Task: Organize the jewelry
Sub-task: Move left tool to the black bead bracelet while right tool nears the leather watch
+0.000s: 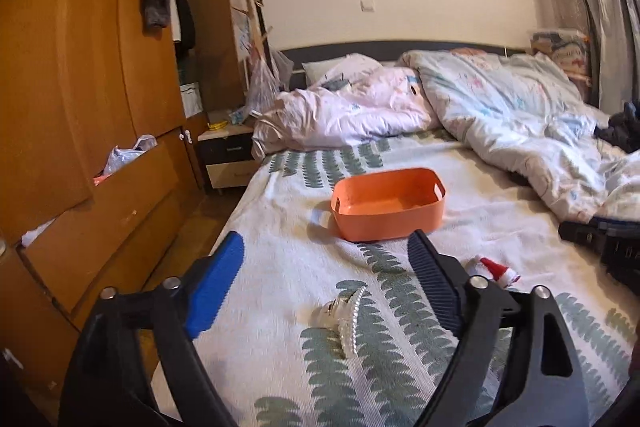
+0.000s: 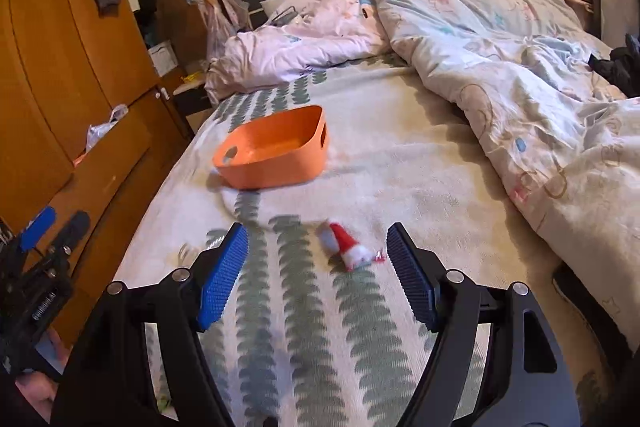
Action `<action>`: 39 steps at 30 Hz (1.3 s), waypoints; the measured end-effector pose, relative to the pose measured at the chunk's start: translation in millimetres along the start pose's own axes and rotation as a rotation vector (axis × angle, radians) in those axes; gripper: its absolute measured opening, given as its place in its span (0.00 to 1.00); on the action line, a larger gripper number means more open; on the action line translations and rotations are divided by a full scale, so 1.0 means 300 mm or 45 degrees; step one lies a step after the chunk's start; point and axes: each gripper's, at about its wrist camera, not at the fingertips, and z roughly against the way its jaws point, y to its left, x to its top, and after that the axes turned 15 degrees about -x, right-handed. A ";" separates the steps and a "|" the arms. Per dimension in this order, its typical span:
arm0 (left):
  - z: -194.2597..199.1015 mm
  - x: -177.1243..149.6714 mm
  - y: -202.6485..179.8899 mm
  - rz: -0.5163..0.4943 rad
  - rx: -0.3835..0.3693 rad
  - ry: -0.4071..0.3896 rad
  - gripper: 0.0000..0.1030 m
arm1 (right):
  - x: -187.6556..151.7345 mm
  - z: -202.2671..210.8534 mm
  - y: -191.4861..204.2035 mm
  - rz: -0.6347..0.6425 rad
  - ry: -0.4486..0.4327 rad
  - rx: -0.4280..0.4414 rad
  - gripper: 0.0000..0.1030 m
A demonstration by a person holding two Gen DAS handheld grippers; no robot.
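An orange plastic basket (image 1: 388, 205) stands empty on the leaf-patterned bedspread; it also shows in the right wrist view (image 2: 276, 153). A clear pearly hair claw (image 1: 348, 319) lies on the bed between my left gripper's fingers. My left gripper (image 1: 324, 267) is open above it. A small red and white Santa-hat clip (image 2: 348, 247) lies between my right gripper's fingers; it also shows in the left wrist view (image 1: 498, 271). My right gripper (image 2: 316, 247) is open and empty, just above the bed.
Crumpled duvets (image 1: 500, 115) cover the far and right side of the bed. A wooden wardrobe (image 1: 80, 107) with open drawers and a nightstand (image 1: 228, 155) stand left of the bed. The left gripper shows at the left edge of the right wrist view (image 2: 52, 231).
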 end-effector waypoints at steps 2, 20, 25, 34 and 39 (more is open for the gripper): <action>0.042 -0.015 0.002 0.013 -0.002 0.016 0.83 | -0.037 0.034 0.010 0.051 0.024 -0.029 0.73; 0.249 -0.466 0.064 0.252 -0.072 0.391 0.88 | -0.577 0.218 0.140 0.479 0.181 -0.150 0.74; 0.259 -0.527 0.025 0.219 -0.077 0.439 0.88 | -0.618 0.222 0.126 0.464 0.190 -0.178 0.74; 0.224 -0.573 -0.011 0.156 -0.082 0.504 0.88 | -0.650 0.197 0.084 0.410 0.236 -0.265 0.74; 0.189 -0.603 0.000 0.174 -0.077 0.570 0.88 | -0.651 0.167 0.078 0.403 0.272 -0.295 0.74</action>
